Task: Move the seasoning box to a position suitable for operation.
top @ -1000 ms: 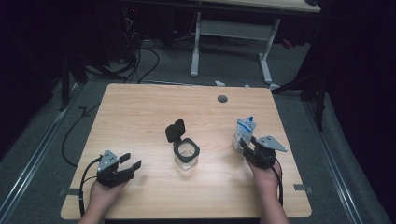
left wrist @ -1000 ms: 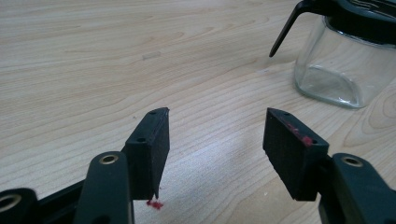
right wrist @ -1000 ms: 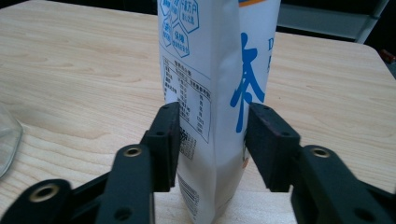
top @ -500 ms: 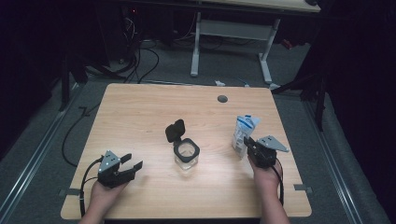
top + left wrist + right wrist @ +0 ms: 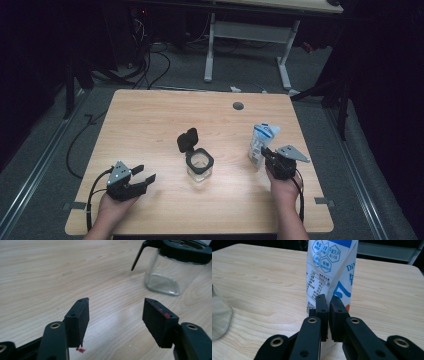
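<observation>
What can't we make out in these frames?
- Pouch: top cut off by the right gripper view's edge; its small print is too fine to read.
- Jar: upper part cropped in the left gripper view.
- Right gripper: its body hides the pinch in the high view.

The pouch (image 5: 329, 272) reads "DiN" (beside blue Chinese print).

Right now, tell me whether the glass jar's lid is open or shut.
Open: the glass jar's black flip lid stands tilted back, clear of its mouth.
</observation>
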`<act>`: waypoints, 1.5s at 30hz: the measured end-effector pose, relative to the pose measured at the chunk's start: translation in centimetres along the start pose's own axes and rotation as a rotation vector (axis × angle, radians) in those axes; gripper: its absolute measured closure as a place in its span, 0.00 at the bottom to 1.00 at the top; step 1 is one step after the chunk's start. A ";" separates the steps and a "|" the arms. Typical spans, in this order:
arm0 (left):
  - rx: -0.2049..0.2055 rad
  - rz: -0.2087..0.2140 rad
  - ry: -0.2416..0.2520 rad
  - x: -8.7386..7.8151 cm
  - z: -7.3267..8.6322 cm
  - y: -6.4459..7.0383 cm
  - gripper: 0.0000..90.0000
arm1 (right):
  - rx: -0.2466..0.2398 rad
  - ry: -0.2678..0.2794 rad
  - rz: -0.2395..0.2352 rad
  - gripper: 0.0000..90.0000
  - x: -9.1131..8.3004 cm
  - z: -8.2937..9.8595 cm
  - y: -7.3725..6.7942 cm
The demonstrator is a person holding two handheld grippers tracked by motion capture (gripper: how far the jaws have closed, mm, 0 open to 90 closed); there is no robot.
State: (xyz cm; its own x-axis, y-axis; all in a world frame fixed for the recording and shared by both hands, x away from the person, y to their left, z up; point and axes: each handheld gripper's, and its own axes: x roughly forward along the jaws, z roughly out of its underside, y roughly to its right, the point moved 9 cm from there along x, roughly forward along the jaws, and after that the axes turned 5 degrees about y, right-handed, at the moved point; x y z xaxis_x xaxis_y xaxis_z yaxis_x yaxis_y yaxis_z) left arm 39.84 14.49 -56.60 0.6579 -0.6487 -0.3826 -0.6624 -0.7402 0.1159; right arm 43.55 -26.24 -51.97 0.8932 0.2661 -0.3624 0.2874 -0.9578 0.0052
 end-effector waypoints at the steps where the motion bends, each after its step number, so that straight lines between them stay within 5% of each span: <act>1: 0.015 0.021 -0.018 0.3 0.2 0.4 0.42 | -0.004 -0.003 0.005 0.97 0.0 0.0 -0.1; 5: 0.042 0.031 -0.039 0.7 0.6 0.7 0.43 | 0.014 -0.016 0.004 0.97 -0.1 0.0 -0.1; 15: 0.055 0.031 -0.039 0.6 0.6 1.2 0.42 | -0.030 -0.071 -0.002 0.98 -0.4 -0.7 -0.4; 21: 0.036 0.030 -0.036 0.7 0.7 1.3 0.40 | -0.033 -0.104 -0.031 0.98 -0.3 -1.1 -0.4; 34: 0.071 0.034 0.038 0.2 -0.1 1.6 0.42 | -0.096 -0.238 -0.141 0.99 -2.0 -2.2 -1.5; 45: 0.081 0.028 0.049 0.1 -0.2 1.6 0.42 | -0.120 -0.335 -0.191 0.99 -3.2 -2.5 -2.3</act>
State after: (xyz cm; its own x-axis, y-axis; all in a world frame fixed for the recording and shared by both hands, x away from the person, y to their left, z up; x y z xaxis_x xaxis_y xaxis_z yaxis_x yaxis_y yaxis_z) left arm 38.92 13.18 -56.27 0.6543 -0.6781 -0.3349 -0.7060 -0.7064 0.0510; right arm 40.84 -24.61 -48.49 0.6635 0.3687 -0.6510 0.4930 -0.8700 0.0097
